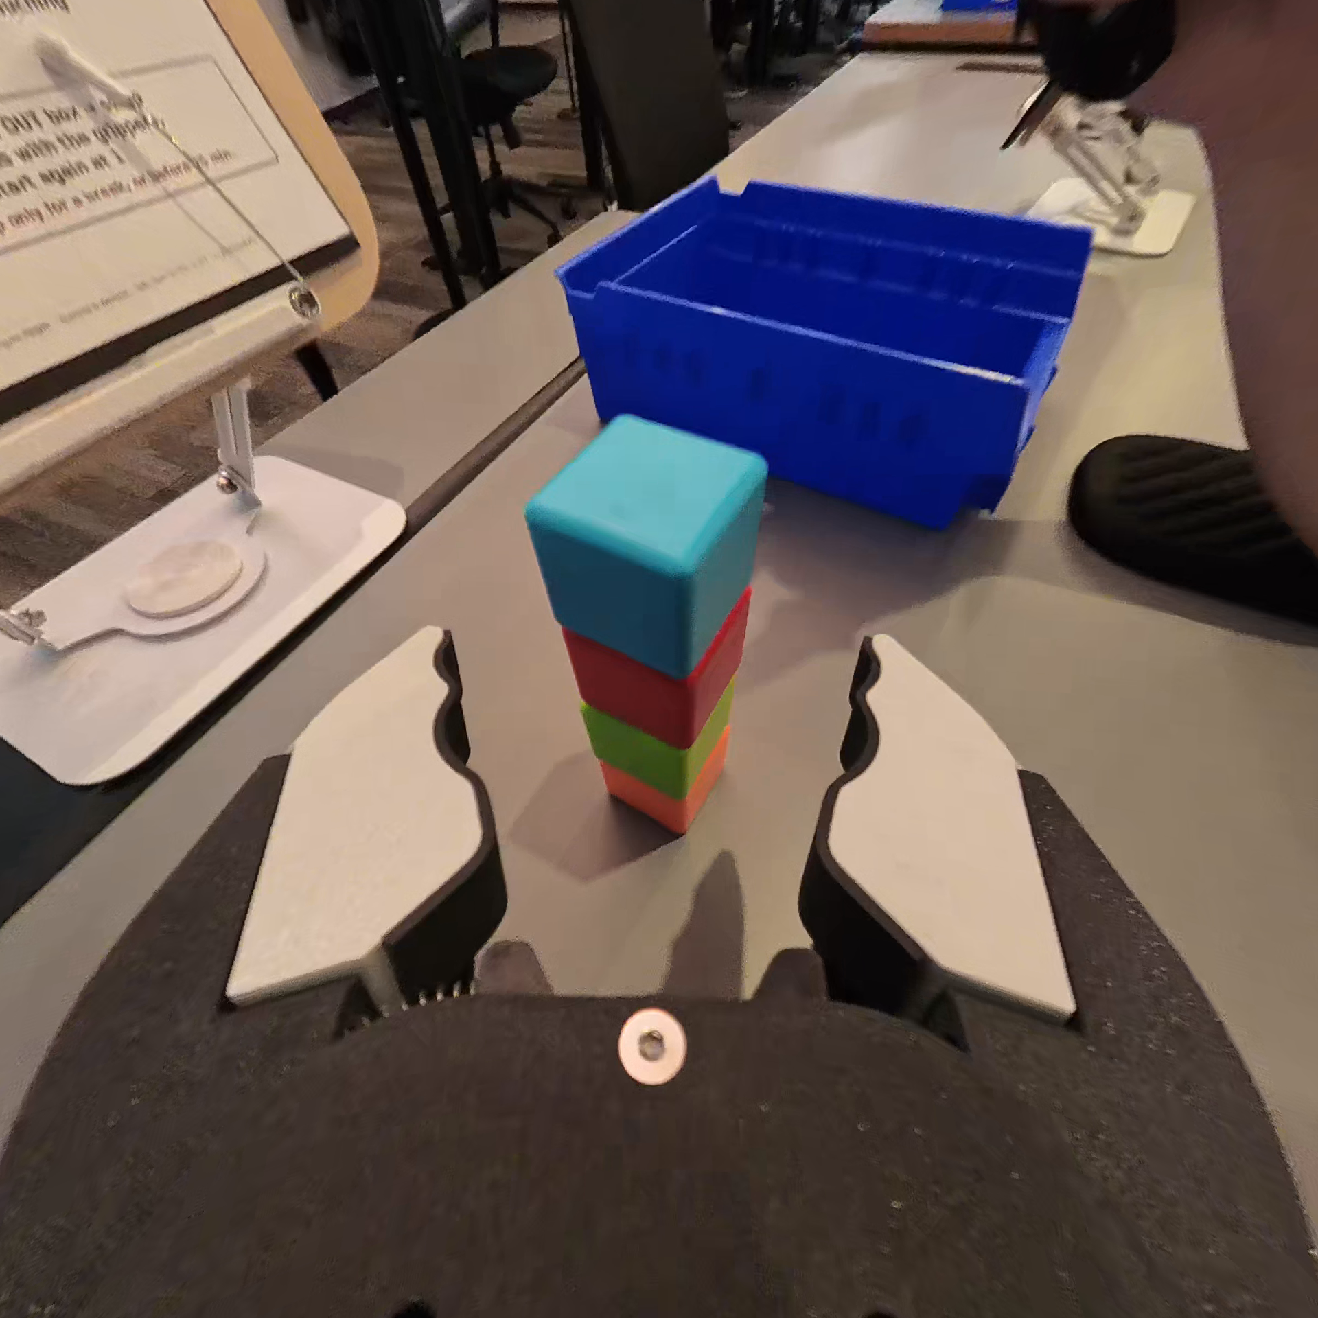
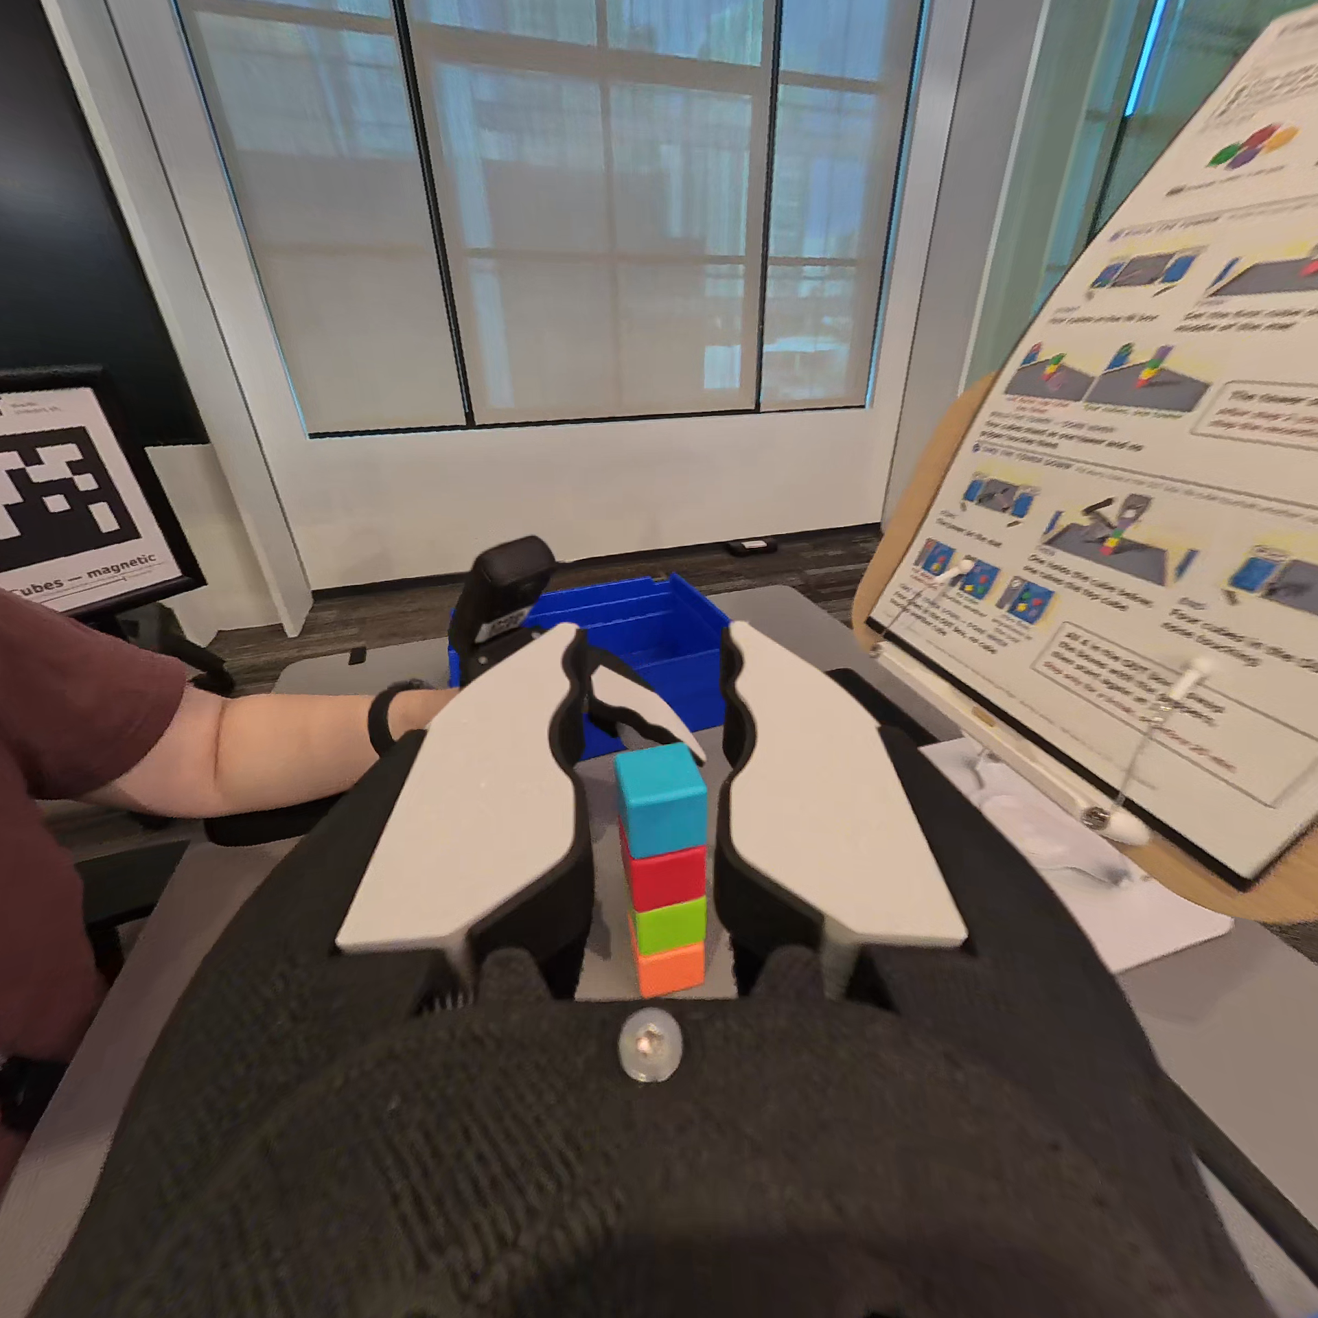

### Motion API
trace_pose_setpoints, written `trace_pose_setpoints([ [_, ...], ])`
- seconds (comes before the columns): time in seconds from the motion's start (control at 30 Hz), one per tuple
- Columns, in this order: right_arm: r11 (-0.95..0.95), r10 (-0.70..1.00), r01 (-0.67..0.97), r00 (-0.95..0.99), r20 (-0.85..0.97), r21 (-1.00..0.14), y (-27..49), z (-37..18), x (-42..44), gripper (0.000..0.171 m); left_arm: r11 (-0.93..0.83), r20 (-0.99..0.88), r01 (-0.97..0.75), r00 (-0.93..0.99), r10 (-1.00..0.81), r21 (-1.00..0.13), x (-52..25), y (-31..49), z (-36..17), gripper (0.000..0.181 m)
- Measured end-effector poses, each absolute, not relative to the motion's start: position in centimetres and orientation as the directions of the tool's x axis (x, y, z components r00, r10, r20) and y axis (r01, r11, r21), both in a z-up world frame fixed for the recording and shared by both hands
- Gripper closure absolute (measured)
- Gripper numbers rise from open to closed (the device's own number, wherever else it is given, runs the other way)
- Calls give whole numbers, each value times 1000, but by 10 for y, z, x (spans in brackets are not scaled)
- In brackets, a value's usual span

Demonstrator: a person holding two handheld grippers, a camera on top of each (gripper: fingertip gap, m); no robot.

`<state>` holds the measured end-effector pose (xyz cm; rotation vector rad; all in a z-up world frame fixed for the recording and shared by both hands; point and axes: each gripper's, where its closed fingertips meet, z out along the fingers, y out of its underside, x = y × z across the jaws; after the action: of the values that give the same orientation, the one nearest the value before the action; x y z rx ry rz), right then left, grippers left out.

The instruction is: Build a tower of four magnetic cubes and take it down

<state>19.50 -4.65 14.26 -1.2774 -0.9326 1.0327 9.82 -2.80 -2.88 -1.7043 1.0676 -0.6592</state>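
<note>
A tower of four cubes stands on the grey table (image 1: 927, 713): teal cube (image 1: 642, 549) on top, then red cube (image 1: 656, 685), green cube (image 1: 649, 756), and orange cube (image 1: 663, 802) at the bottom. My left gripper (image 1: 656, 642) is open and empty, just short of the tower and level with its upper part. In the right wrist view the same tower (image 2: 663, 870) shows through the gap of my right gripper (image 2: 652, 635), which is open, empty and not touching it. The left gripper's finger (image 2: 642, 702) shows behind the teal cube (image 2: 660, 806).
A blue bin (image 1: 820, 356) stands behind the tower in the left view; another blue bin (image 2: 663, 642) lies beyond it in the right view. Instruction boards on stands sit at the sides (image 1: 142, 214) (image 2: 1105, 535). A person's forearm (image 2: 271, 742) reaches in from the left. A black ribbed object (image 1: 1177, 528) lies right. My right fingertips sit around 20 cm from my left ones.
</note>
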Motion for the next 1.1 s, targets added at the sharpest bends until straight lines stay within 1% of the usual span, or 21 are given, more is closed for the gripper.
trace_pose_setpoints([
  [0.07, 2, 963, -66, 271, -16, -998, -46, 134, 179, 135, -154, -37, -329, 507, -861, -932, 101, -21, -38, 77],
  [0.2, 39, 948, -10, 317, 34, -999, -34, 111, 153, 131, -250, 99, -199, 560, -822, -947, 107, -13, -44, 77],
  [0.27, 18, 959, 40, 281, 29, -999, -35, 94, 139, 127, -233, 107, -166, 546, -831, -958, 110, -15, -45, 82],
  [0.37, -9, 963, 118, 270, 23, -993, -31, 68, 123, 117, -190, 85, -147, 529, -844, -971, 115, -17, -44, 88],
  [0.5, -22, 963, 194, 267, 32, -981, -25, 39, 108, 106, -190, 55, -192, 550, -833, -963, 118, -16, -55, 88],
  [0.6, -36, 961, 262, 274, 39, -964, -20, 18, 104, 104, -209, 80, -174, 555, -828, -962, 118, -12, -62, 92],
  [0.7, -38, 960, 290, 278, 46, -956, -17, 9, 104, 103, -192, 92, -131, 539, -837, -973, 115, -10, -59, 100],
  [0.8, -52, 959, 300, 281, 36, -952, -14, 3, 104, 103, -193, 117, -105, 495, -861, -976, 116, -13, -56, 104],
  [0.83, -59, 961, 304, 276, 29, -951, -14, 1, 103, 103, -192, 114, -117, 480, -870, -974, 118, -15, -57, 108],
  [0.9, -64, 961, 312, 276, 26, -948, -14, -3, 103, 103, -179, 83, -152, 489, -868, -972, 119, -14, -61, 105],
  [1.0, -78, 964, 324, 267, 12, -943, -15, -9, 100, 104, -154, 50, -177, 486, -873, -972, 122, -15, -63, 107],
  [1.1, -88, 968, 331, 252, -2, -939, -17, -13, 95, 108, -152, 50, -172, 487, -872, -973, 124, -15, -63, 115],
])
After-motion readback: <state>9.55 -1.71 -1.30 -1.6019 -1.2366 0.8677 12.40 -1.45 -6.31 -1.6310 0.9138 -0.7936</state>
